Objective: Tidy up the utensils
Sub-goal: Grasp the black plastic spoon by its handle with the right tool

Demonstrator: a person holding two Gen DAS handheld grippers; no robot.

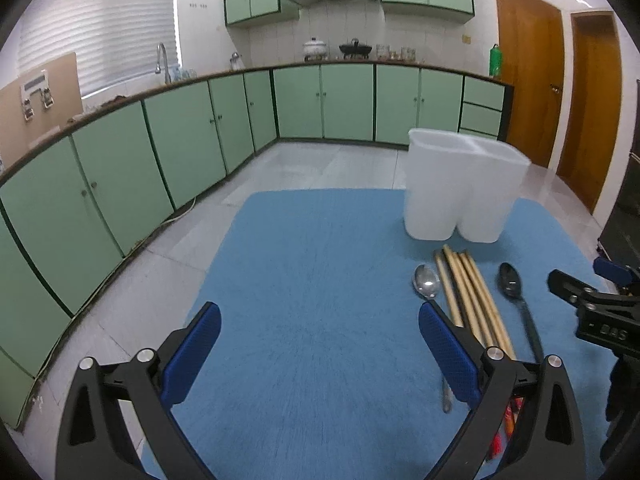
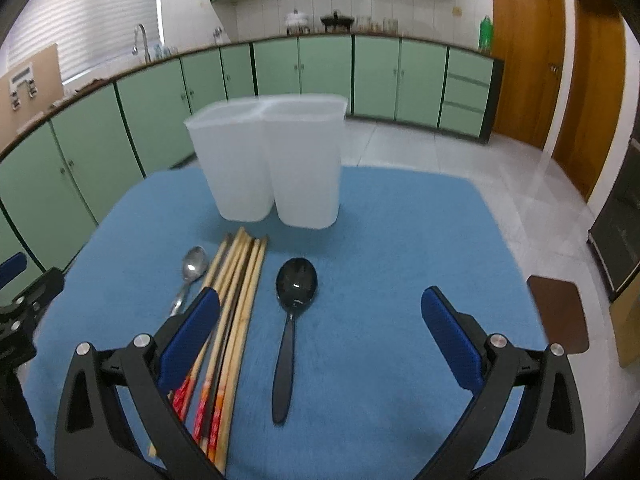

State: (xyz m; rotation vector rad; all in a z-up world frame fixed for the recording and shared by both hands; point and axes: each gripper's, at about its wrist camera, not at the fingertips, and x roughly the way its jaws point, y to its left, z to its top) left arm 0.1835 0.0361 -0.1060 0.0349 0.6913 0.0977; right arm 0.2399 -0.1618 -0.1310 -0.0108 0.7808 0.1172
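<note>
Lighting: even, cool indoor light, moderately bright; daylight enters through the window blind (image 1: 100, 36) at upper left, which is washed out to near white. A ceiling strip glints at upper right.
Shadows: soft and faint; only thin ones under the white container (image 2: 268, 160) and black spoon (image 2: 294, 320).
Glare: small highlights on both spoon bowls; pale sheen on the floor tiles (image 2: 520, 184).
Distortion: strong fisheye; the cabinet row (image 1: 160, 140) bows, dark vignette fills the corners.
Sharpness: container rim smeared by motion blur in both views; far counter soft; colour slightly grainy.
</note>
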